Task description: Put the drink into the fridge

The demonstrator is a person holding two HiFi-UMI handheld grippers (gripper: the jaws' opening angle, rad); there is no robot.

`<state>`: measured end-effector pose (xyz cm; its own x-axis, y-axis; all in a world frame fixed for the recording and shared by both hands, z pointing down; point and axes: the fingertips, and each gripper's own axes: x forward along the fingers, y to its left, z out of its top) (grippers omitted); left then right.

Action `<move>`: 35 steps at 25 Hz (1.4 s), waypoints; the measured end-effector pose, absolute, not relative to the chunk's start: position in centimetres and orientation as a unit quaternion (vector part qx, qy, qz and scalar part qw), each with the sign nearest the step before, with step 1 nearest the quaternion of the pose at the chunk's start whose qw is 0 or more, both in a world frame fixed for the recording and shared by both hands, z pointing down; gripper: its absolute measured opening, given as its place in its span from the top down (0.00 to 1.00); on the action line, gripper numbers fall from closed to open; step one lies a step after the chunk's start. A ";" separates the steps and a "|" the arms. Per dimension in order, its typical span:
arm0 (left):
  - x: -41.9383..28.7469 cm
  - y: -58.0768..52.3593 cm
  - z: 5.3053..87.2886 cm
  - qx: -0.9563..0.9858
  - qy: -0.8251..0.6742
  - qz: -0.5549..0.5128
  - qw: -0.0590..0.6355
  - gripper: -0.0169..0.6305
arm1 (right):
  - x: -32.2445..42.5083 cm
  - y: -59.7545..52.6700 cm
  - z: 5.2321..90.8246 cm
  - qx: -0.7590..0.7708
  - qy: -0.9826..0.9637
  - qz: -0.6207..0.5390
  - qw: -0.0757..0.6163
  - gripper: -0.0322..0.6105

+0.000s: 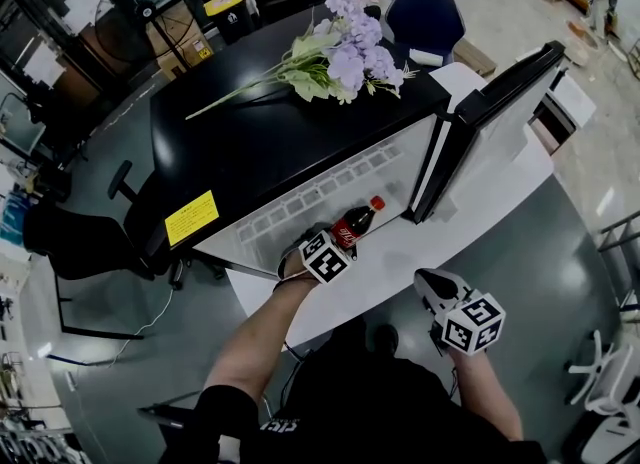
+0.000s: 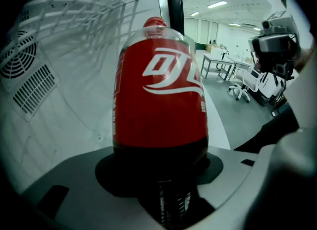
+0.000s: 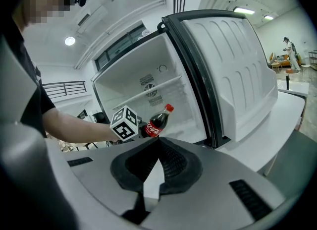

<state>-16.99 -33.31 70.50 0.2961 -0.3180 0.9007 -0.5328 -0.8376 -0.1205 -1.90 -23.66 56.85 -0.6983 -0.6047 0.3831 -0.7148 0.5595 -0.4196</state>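
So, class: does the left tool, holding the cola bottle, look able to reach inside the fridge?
Probably yes: the fridge door stands wide open, and the left tool with the cola bottle is at the opening, nothing visibly blocking.

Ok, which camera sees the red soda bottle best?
The left gripper view: the bottle fills it, red label and cap plain. The head view shows it small, partly behind a marker cube. The right gripper view shows it small and tilted before the open fridge.

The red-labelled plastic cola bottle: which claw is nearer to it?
Left. The left claw is shut on the red-labelled plastic cola bottle at the open white fridge; the right claw, shut and empty, is apart from it.
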 end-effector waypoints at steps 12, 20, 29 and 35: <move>-17.3 -34.9 72.4 0.781 -0.243 0.567 0.098 0.56 | -2.1 -24.3 57.8 0.374 -0.873 0.296 0.102 0.93; -18.1 -35.6 73.5 0.768 -0.230 0.588 0.111 0.56 | -2.1 -24.7 58.4 0.375 -0.871 0.297 0.109 0.93; -17.9 -35.7 73.9 0.770 -0.210 0.587 0.135 0.56 | -2.0 -25.3 58.5 0.374 -0.871 0.301 0.109 0.93; -18.0 -35.8 73.9 0.771 -0.199 0.589 0.139 0.54 | -1.7 -25.3 58.7 0.374 -0.868 0.307 0.109 0.93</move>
<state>-17.97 -35.79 73.89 0.2268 -0.1426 0.9634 -0.4700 -0.8825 -0.0200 -1.71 -25.26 58.71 -0.6965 -0.5824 0.4192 -0.7165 0.5325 -0.4506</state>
